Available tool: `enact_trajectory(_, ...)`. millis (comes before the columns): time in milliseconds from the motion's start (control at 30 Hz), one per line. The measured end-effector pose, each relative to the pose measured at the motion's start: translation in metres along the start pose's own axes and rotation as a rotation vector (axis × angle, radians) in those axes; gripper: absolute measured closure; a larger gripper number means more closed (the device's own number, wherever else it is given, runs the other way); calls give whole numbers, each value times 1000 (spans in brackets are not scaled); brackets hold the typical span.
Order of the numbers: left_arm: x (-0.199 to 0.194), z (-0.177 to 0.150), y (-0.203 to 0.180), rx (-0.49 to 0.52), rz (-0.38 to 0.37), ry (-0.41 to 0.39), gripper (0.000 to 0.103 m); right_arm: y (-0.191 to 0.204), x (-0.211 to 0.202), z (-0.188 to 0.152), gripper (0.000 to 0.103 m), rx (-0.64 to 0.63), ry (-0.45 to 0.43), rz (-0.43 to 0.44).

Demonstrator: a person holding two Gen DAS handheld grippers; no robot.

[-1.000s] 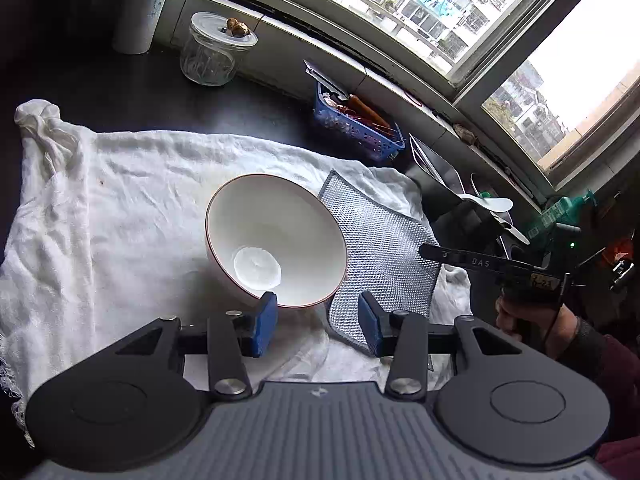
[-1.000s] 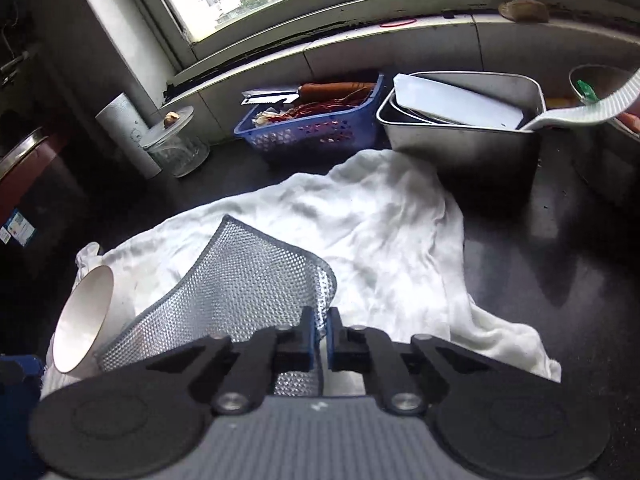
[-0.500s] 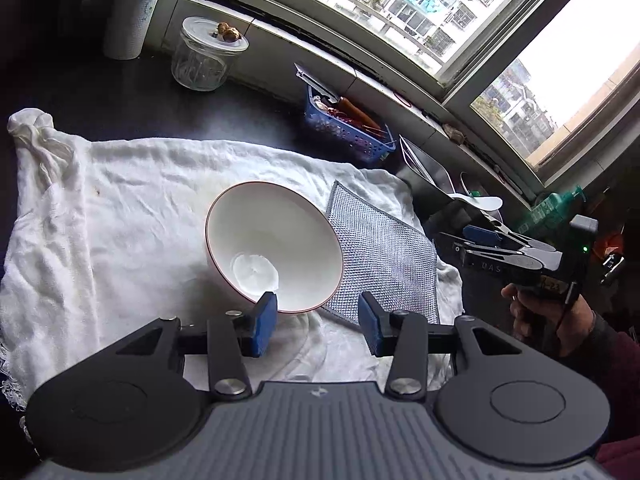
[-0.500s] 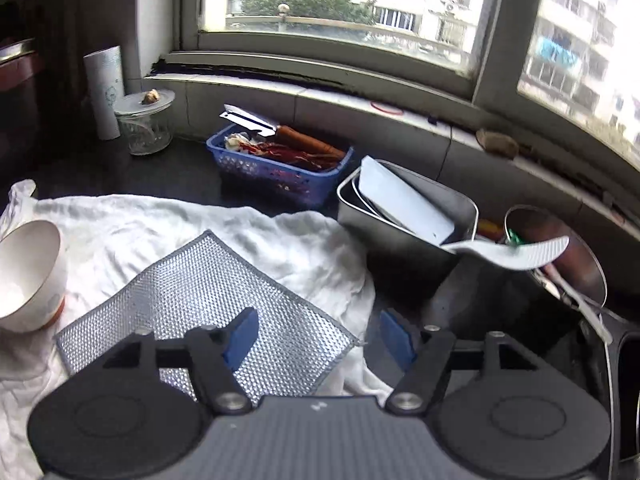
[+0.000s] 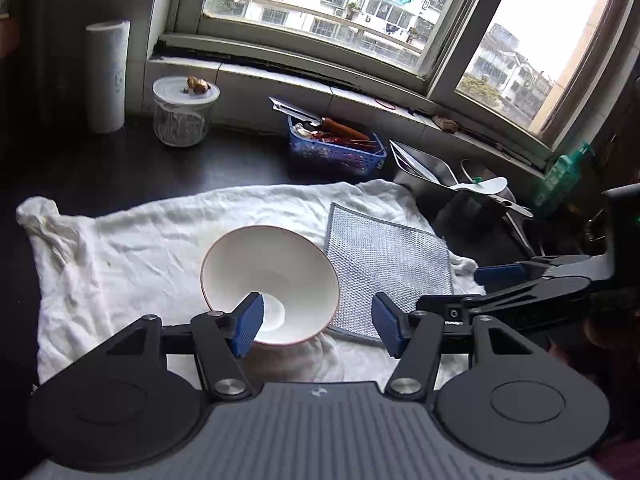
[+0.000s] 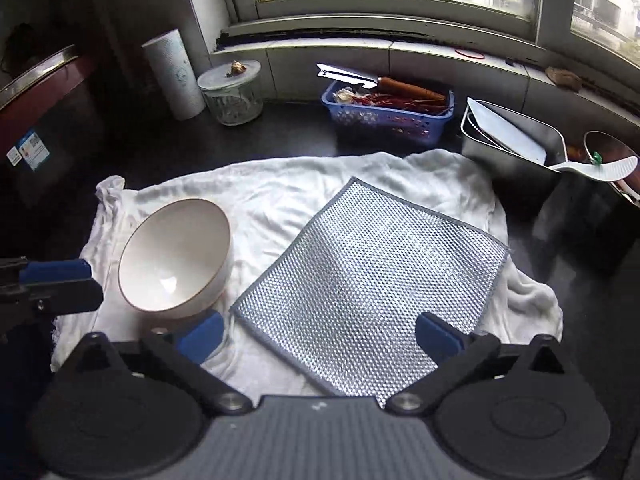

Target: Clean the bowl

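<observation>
On the dark worktop [image 6: 280, 136] lies a white cloth [image 6: 280, 196], and the bowl [image 6: 176, 256] sits on it, tipped so its mouth faces the left tool [image 5: 316, 320]. Just right of the bowl, a silver mesh pad [image 6: 372, 280] lies flat on the cloth, its near corner close beside the bowl's base; whether they touch is hard to tell. The left tool hovers at the bowl's near rim with its jaws apart, one blue pad [image 5: 248, 322] in front of the rim, holding nothing. The right tool [image 6: 320, 338] hangs over the pad's near edge, jaws spread wide and empty. Behind the bowl, by the window wall, stand a paper roll [image 6: 174, 74] and a glass jar [image 6: 232, 92]; farther right of the bowl are a blue basket [image 6: 388, 120] and a metal tub [image 6: 516, 148].
</observation>
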State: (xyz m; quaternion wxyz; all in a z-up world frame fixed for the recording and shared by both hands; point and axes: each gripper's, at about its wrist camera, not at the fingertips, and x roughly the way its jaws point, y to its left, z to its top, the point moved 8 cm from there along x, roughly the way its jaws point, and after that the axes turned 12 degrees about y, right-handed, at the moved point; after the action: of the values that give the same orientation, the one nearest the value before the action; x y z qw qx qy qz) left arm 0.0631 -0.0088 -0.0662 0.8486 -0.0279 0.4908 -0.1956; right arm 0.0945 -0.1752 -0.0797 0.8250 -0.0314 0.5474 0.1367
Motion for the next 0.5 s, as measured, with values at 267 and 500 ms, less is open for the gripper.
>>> enact_trajectory(267, 0, 13, -6, 33, 250, 0, 18, 4, -42, 0, 1, 13, -33, -129)
enact_trajectory(500, -1, 14, -1, -9, 263, 88, 18, -1, -52, -2, 1, 45, -33, -178)
